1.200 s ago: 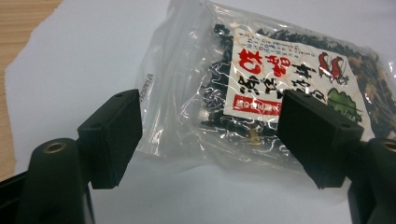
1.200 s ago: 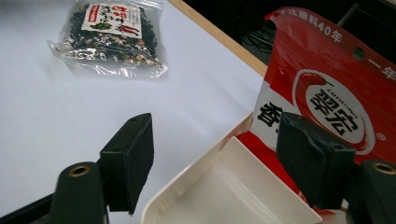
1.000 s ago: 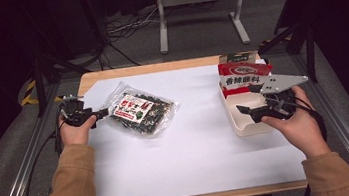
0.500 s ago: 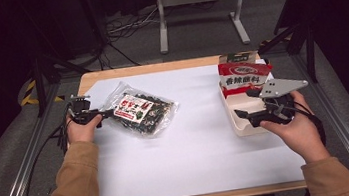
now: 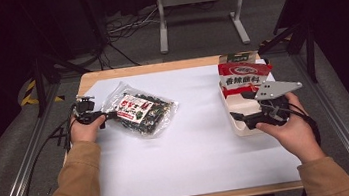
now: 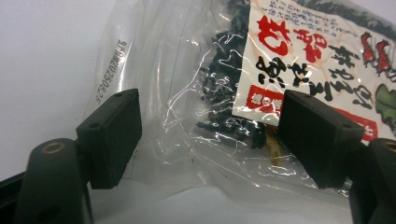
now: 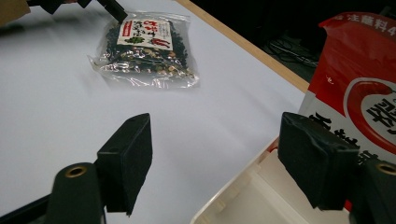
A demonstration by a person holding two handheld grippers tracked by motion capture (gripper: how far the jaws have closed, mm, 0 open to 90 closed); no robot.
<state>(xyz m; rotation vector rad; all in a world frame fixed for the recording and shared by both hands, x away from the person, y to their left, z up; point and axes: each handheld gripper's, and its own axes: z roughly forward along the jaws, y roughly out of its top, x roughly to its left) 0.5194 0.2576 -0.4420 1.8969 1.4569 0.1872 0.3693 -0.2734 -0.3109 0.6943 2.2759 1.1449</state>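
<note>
From above, a white table [image 5: 191, 166] with a wooden edge fills the middle of the scene, and a person's forearms in tan sleeves come in from the bottom. The left hand [image 5: 85, 131] holds the left gripper [image 5: 109, 115] at the table's left side, its tip at the near-left edge of a clear bag of dark dried food [image 5: 140, 111] with a red and white label. The bag lies flat on the table, left of centre. At the right side the right hand [image 5: 291, 129] holds the right gripper [image 5: 239, 107] over a white tray [image 5: 239, 129]. A red packet [image 5: 244, 76] stands upright in the far part of that tray.

In the left gripper view, the two black jaws stand wide apart with nothing clamped. The clear bag [image 6: 224, 84] lies between and beyond them: its empty sealed edge with printed digits is by the left jaw, the label and dark contents towards the right jaw. Whether the jaws touch the plastic cannot be told.

In the right gripper view, the jaws are also spread open and hold nothing. The left jaw hangs over bare white table [image 7: 56, 102], the right jaw over the white tray's [image 7: 243, 196] rim, just beside the red packet [image 7: 359, 84]. Far off, the clear bag [image 7: 144, 46] lies flat, with the left gripper [image 7: 112, 9] at its far edge.
</note>
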